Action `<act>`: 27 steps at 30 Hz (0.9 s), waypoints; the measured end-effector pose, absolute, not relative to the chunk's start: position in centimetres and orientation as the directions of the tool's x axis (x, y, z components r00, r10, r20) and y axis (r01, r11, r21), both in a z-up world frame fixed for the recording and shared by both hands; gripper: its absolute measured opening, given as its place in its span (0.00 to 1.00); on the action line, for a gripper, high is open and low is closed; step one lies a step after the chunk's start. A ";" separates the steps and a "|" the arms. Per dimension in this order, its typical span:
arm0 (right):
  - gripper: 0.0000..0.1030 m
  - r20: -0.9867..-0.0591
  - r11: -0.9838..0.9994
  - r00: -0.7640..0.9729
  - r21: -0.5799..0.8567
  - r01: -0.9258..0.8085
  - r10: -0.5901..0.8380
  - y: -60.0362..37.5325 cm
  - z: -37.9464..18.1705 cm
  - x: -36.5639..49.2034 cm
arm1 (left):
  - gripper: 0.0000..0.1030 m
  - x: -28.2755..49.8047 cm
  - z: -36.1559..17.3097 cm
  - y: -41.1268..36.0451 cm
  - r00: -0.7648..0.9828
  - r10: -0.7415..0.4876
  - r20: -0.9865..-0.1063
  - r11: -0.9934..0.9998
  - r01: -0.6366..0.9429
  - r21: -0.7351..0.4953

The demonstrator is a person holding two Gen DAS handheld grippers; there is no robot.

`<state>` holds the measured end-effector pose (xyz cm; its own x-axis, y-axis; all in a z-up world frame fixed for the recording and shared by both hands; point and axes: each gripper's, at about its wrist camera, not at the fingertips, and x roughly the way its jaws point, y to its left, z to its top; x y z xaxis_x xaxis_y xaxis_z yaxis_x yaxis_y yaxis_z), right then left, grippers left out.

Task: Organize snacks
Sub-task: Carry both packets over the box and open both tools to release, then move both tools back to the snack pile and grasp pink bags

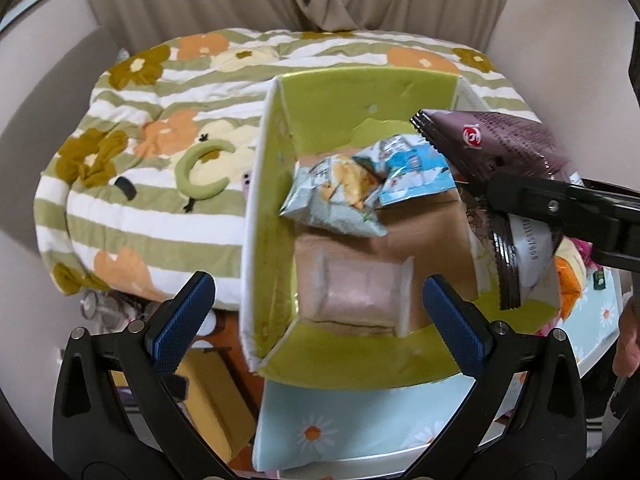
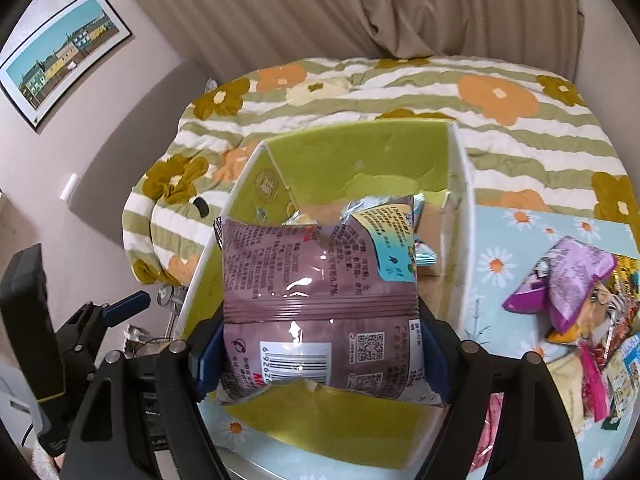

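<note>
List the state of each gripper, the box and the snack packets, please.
left gripper: open, empty, above box
right gripper: shut on brown packet
brown packet: held above box, sealed
box: open, flaps up
two pale packets: lying inside box
loose packets: piled on tablecloth

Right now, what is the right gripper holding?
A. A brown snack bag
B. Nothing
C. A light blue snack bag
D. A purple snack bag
A: the right gripper is shut on the brown snack bag, held above the green box, while the left gripper is open and empty.
</note>
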<state>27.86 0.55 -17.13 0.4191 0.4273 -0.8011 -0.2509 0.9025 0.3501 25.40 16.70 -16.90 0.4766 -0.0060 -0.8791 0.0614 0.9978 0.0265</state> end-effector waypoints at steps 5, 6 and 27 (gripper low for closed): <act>0.76 -0.824 0.904 0.381 0.341 -0.260 0.420 1.7 -18.9 28.8 | 1.00 25.2 -17.8 17.5 0.456 0.012 -0.890 0.999 0.037 0.033; 0.76 -0.828 0.905 0.375 0.339 -0.257 0.417 1.8 -19.2 28.9 | 1.00 25.2 -18.0 17.5 0.452 0.014 -0.892 0.999 0.036 0.034; 0.99 -0.800 0.925 0.468 0.297 -0.235 0.376 0.1 -17.2 26.9 | 1.00 23.9 -16.7 16.2 0.475 -0.018 -0.880 0.998 0.062 0.013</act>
